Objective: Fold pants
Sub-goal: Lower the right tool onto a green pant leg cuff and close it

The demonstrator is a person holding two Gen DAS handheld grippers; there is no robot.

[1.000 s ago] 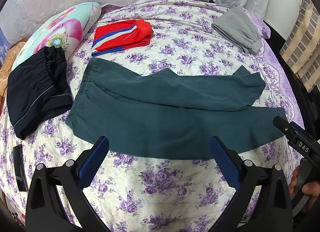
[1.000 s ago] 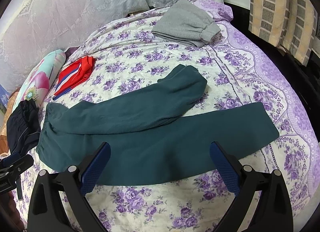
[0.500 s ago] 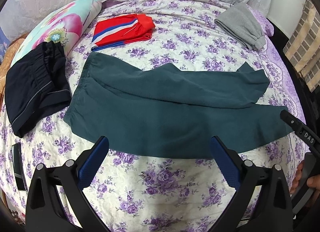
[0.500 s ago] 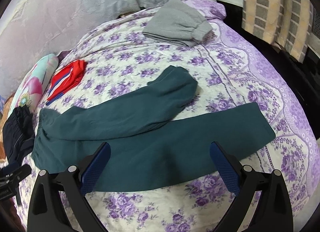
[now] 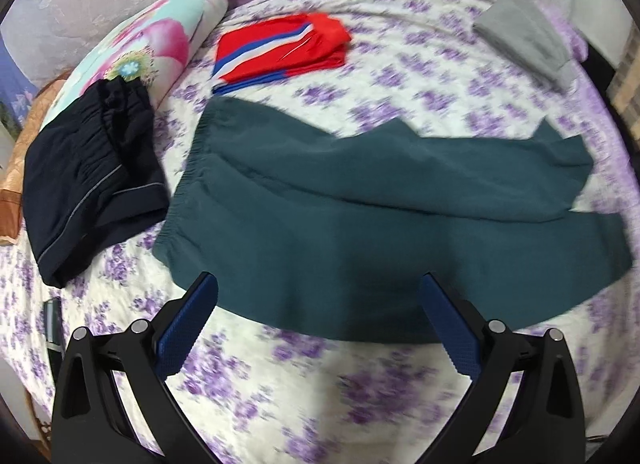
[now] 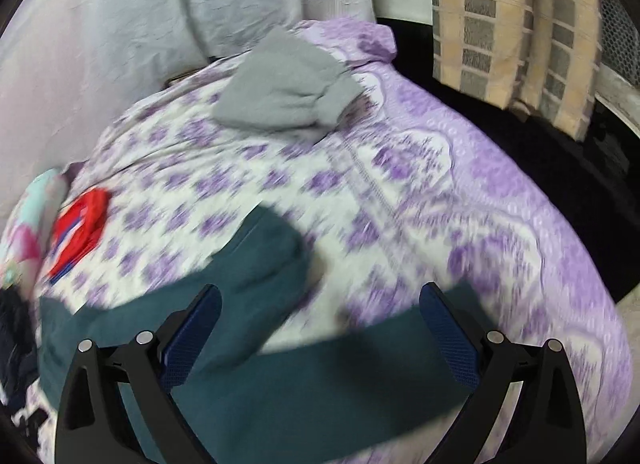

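Observation:
Dark green pants (image 5: 360, 224) lie flat on the floral bedspread (image 5: 280, 384), waistband at the left, legs running right, the far leg bent over the near one. My left gripper (image 5: 318, 324) is open and empty, just above the pants' near edge. My right gripper (image 6: 320, 328) is open and empty, low over the green pants (image 6: 280, 384) near the leg ends. That view is blurred.
Folded dark navy shorts (image 5: 88, 192) lie left of the waistband by a floral pillow (image 5: 152, 48). Folded red, white and blue shorts (image 5: 280, 48) and folded grey pants (image 5: 524, 40) lie farther back. The bed's right edge (image 6: 560, 264) drops to a dark floor.
Both grippers have moved forward and lower toward the pants. The right gripper has swung right and closer to the leg ends. The pants have not moved.

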